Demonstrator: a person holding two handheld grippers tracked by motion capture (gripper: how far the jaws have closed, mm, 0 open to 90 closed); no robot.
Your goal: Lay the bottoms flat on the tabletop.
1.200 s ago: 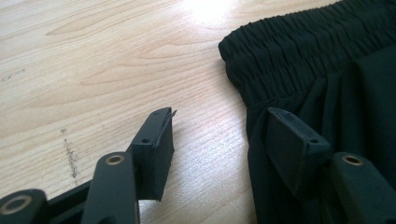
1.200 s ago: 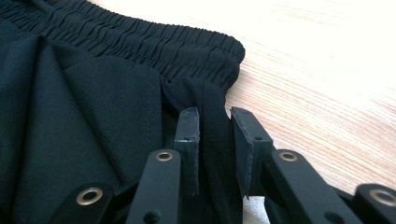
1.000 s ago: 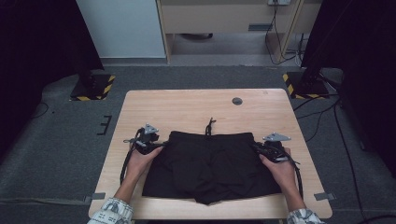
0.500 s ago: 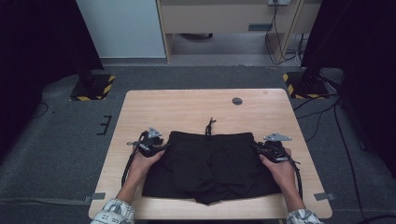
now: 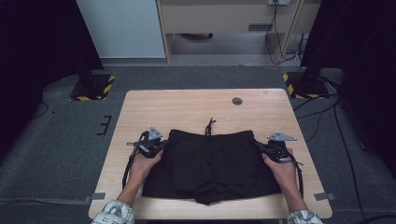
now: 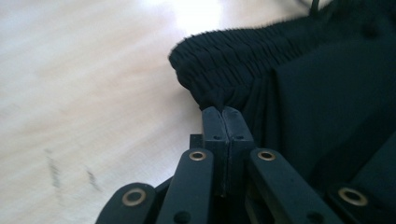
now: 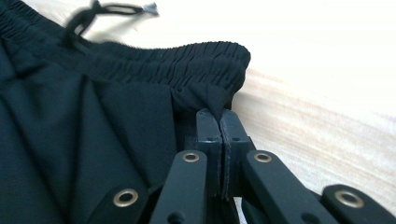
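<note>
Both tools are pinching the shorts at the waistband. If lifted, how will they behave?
The shorts are probably floppy: thin fabric, creased, so the legs should hang. Likely light. The gathered waistband should sag between the pinches.

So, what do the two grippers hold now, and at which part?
Black shorts: left gripper and right gripper each pinch fabric below the waistband, at opposite corners.

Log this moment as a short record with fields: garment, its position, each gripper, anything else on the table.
garment: black shorts, drawstring at the waistband
position: flat on the wooden table, waistband away from the person
left gripper: jaws have just closed, pinching the waistband's left corner
right gripper: jaws have just closed, pinching the waistband's right corner
other: small dark round disc near the far edge
</note>
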